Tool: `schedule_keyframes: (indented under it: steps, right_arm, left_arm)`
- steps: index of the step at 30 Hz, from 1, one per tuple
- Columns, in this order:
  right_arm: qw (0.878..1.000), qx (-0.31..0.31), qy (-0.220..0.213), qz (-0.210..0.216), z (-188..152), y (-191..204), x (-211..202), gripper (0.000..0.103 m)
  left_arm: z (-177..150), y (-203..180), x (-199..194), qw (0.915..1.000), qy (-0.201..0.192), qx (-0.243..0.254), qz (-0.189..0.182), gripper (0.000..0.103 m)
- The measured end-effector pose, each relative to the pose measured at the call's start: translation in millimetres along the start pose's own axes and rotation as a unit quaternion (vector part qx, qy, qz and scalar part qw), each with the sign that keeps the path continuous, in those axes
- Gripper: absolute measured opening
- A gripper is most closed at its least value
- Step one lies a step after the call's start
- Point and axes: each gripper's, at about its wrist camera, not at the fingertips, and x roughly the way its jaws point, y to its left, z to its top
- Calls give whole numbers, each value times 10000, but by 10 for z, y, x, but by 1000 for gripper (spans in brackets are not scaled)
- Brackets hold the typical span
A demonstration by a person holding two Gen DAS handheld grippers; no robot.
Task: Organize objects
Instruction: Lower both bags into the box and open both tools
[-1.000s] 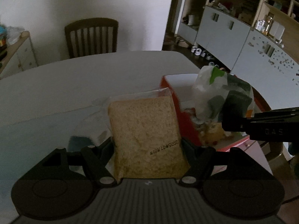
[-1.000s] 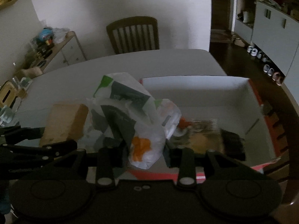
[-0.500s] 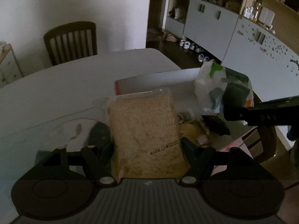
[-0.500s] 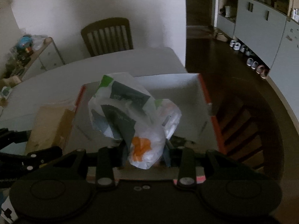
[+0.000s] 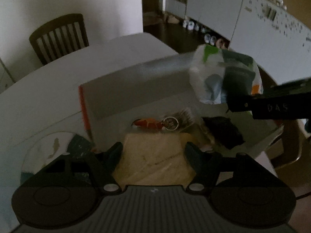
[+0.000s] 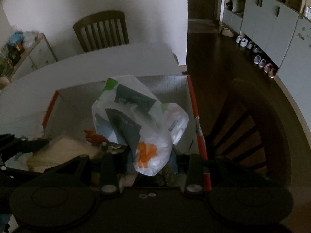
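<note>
The left gripper (image 5: 153,151) is clenching a wrapped slab of bread (image 5: 155,155) between its two fingers (image 5: 114,153); the bread is filling the gap between them and sticking out ahead of the tips, tilted down into the near end of an open box (image 5: 120,95) with a red-orange rim and pale inner walls. Just beyond the bread, on the floor of the box, a small red item (image 5: 148,123), a round keyring-like disc (image 5: 171,123) and a dark bundle (image 5: 223,131) are lying close together; what they are exactly is too blurred to tell. The box is sitting on a pale counter (image 5: 58,81), and to the left of the left fingers a round patterned mat (image 5: 50,147) is lying on it, just beside the box's near corner.

The right gripper (image 6: 149,161) is grasping a crumpled white plastic bag (image 6: 136,120) printed in green, grey and orange. Its fingers (image 6: 108,167) are closed on the bag's lower end, and the bag is standing up ahead of them, hanging over the box (image 6: 167,85) interior nearer its right-hand wall. In the left wrist view the same bag (image 5: 223,77) is showing above and to the right of the left fingers, held by the right gripper's dark arm (image 5: 272,106).

A wooden chair (image 6: 101,31) is standing at the far side of the counter, well beyond both pairs of fingers.
</note>
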Motion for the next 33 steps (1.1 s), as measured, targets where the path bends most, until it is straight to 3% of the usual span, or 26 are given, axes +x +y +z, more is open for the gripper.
schedule_keyframes:
  steps: [3, 14, 19, 24, 33]
  right_arm:
    - [9998, -42, 175, -58, 3, 4, 185, 37]
    - [9986, -236, 443, -187, -2, 26, 524, 40]
    - [9984, -300, 476, -101, 31, 16, 553, 45]
    - [9983, -378, 429, -67, 12, -5, 506, 58]
    - [9989, -326, 325, 57, -56, -76, 339, 63]
  left_arm:
    - [3, 18, 206, 9998, 211, -46, -37, 70]
    - [11, -27, 400, 9993, 369, 15, 114, 70]
    - [16, -46, 404, 9993, 347, 21, 151, 71]
    - [9, -17, 386, 9994, 316, -3, 106, 73]
    - [-63, 42, 248, 9994, 207, -240, -154, 74]
